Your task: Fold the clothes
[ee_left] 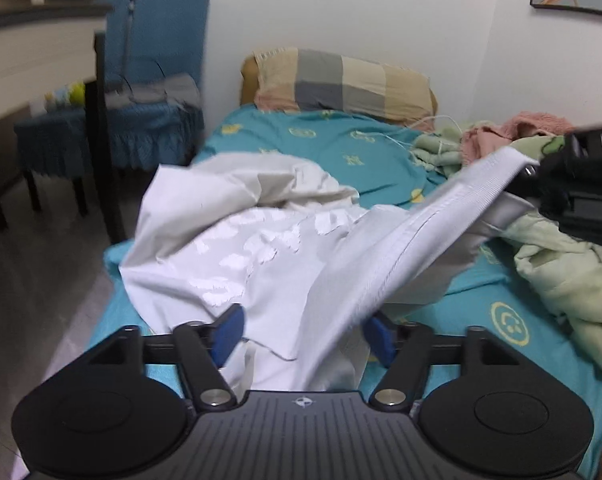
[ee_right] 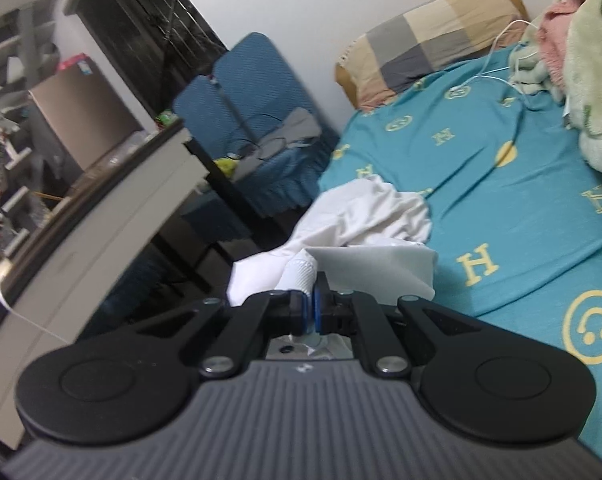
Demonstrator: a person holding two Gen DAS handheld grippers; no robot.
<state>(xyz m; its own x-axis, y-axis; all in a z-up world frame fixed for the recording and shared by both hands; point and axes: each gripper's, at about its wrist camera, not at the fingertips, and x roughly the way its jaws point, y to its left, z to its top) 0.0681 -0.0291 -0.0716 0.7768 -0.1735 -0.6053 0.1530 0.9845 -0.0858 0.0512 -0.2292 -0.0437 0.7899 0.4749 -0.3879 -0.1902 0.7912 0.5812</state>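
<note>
Right claw (ee_right: 312,307) around white garment (ee_right: 365,216)

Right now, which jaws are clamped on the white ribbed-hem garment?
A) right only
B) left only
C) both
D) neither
A: the right gripper has its jaws shut on the white ribbed-hem garment, pulling a band taut, while the left gripper stands open with cloth lying loose between its blue pads.

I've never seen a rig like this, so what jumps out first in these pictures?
A crumpled white garment lies on a teal bedsheet printed with yellow symbols. The right gripper pinches its ribbed band and lifts it, while the left gripper stands open around the cloth.
</note>
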